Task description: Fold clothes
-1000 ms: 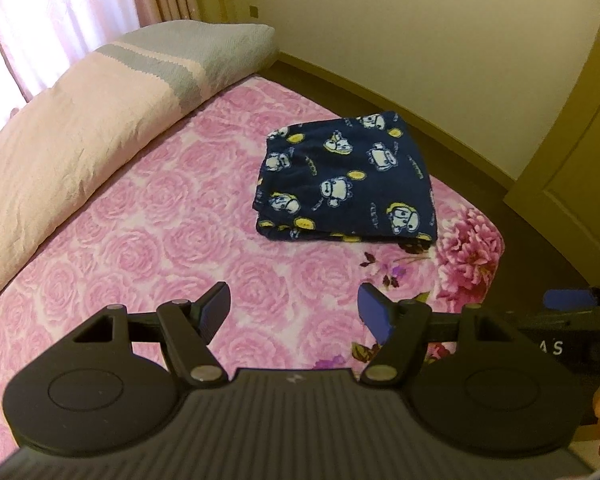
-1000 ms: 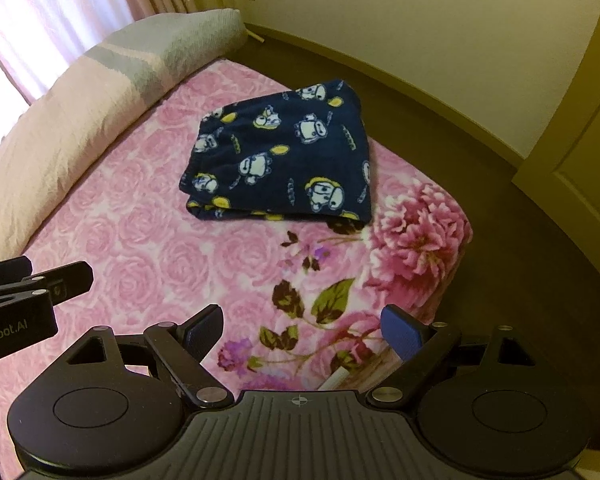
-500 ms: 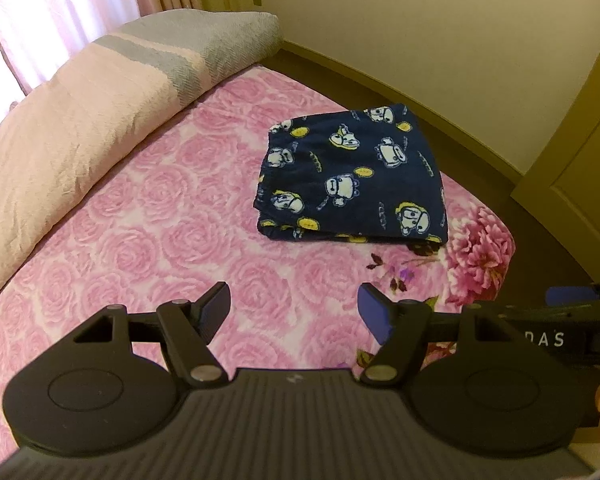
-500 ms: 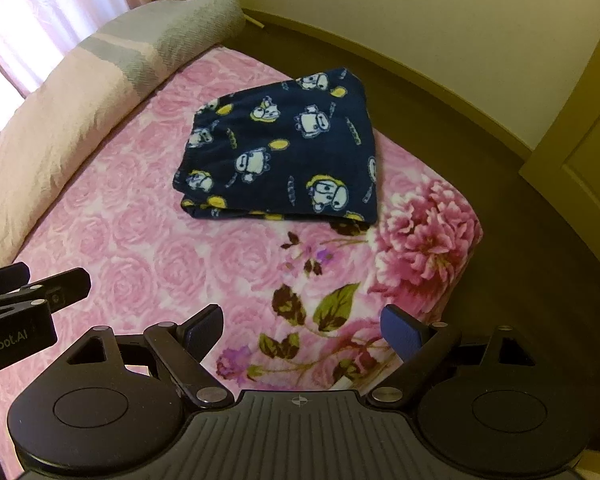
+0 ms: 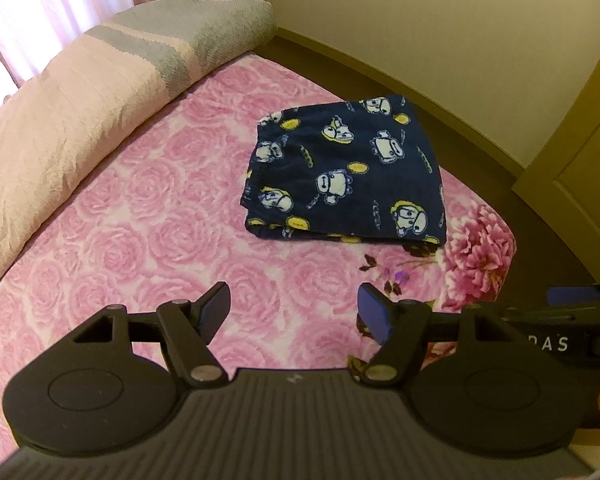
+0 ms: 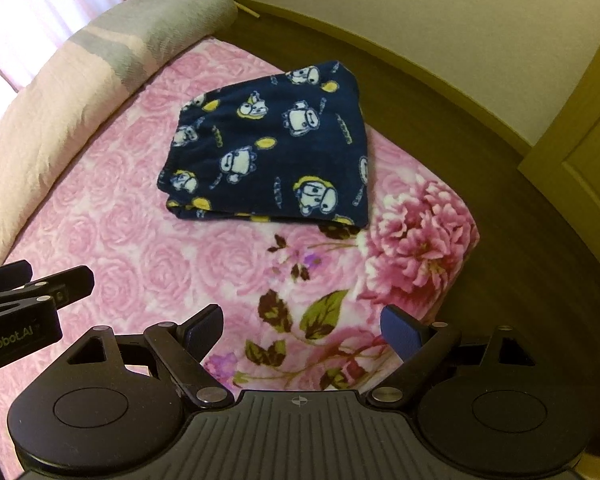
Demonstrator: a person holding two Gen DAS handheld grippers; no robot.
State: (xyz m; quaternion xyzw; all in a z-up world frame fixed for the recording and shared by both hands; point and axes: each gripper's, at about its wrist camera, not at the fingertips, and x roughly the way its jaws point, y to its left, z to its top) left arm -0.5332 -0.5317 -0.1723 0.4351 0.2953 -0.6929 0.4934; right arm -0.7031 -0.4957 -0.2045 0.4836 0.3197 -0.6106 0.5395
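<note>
— While both grippers hang above the bed (image 5: 148, 216), where is the garment?
— The navy pyjama piece (image 5: 348, 184), printed with white cartoon figures, lies folded flat on the pink rose blanket (image 6: 132, 240), near the corner with the big printed flower.
— Left gripper (image 5: 294, 312)?
— Its fingers stand apart with nothing between them, over bare blanket, well short of the garment.
— Right gripper (image 6: 302, 330)?
— Spread wider, also empty, over the leaf print at the bed's edge.
— Anything else?
— A pink and grey quilt (image 5: 100, 92) along the far side.
</note>
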